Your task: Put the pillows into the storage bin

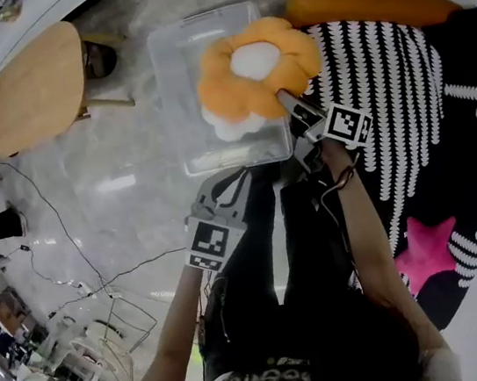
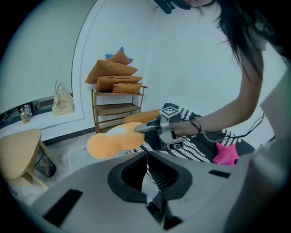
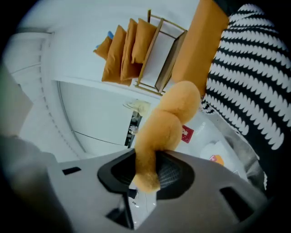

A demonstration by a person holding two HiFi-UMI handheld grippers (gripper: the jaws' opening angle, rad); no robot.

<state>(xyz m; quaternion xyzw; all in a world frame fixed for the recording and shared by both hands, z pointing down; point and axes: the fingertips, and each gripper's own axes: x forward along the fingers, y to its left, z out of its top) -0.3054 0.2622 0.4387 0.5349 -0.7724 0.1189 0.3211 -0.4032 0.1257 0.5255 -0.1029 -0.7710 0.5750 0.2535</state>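
Observation:
An orange flower-shaped pillow (image 1: 256,67) with a white centre hangs over the clear storage bin (image 1: 174,106) on the floor. My right gripper (image 1: 282,97) is shut on its near edge; in the right gripper view the orange plush (image 3: 163,132) is pinched between the jaws of that gripper (image 3: 145,177). A white soft piece (image 1: 233,126) shows under the flower inside the bin. My left gripper (image 1: 241,176) sits just in front of the bin's near wall, jaws together and holding nothing. The left gripper view shows the pillow (image 2: 109,141) held by the right gripper (image 2: 138,129).
An orange bolster (image 1: 370,1) and a pink star pillow (image 1: 430,254) lie on the black-and-white striped rug (image 1: 410,88) to the right. A wooden stool (image 1: 31,83) stands left of the bin. A rack with orange cushions (image 2: 116,77) stands by the wall. Cables (image 1: 70,255) trail on the floor.

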